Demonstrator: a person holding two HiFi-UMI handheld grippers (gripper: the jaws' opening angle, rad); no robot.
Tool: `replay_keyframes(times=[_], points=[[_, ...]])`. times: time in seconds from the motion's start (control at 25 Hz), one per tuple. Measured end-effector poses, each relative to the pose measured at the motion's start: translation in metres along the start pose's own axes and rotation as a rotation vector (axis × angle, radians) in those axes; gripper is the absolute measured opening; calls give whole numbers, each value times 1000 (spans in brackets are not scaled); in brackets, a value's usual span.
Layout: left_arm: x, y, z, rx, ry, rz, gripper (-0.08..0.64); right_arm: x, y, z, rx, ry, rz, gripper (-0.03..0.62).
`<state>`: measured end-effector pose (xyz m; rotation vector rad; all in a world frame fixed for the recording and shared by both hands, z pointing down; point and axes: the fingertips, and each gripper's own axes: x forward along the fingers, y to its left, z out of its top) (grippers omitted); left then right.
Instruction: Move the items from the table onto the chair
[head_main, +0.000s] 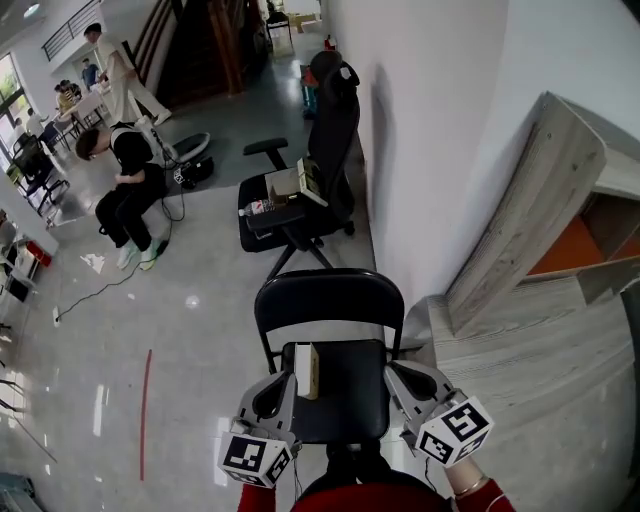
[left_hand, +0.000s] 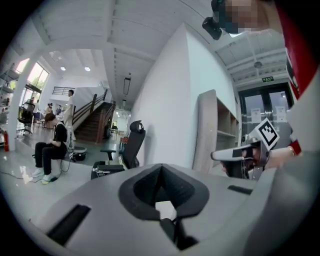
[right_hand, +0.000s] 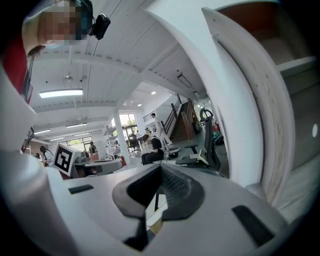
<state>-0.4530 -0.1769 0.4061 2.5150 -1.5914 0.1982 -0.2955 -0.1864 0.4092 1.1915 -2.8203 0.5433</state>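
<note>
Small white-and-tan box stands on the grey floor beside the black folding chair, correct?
Wrong place. The small white-and-tan box stands on the seat of the black folding chair, not beside it. The head view shows it upright on the seat's left part.

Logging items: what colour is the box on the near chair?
The box is pale cream; the head view shows it best.
</note>
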Motion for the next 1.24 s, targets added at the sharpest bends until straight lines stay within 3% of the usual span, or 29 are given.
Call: replay_keyframes(times=[0.12,0.24,0.52,1.24], points=[[-2,-8,14,15,-24,-19,8,-8,1,10,-10,-28,2,12],[-3,-12,19,-18,-45,-34,8,-15,-1,11,-30,-21,-14,12],[-1,-25,15,3,-32,-75,8,-15,-1,12,-54,-16,-8,12],[0,-19,4,-21,-5,-75,8,-14,-4,4,-49,-5,-36,12]])
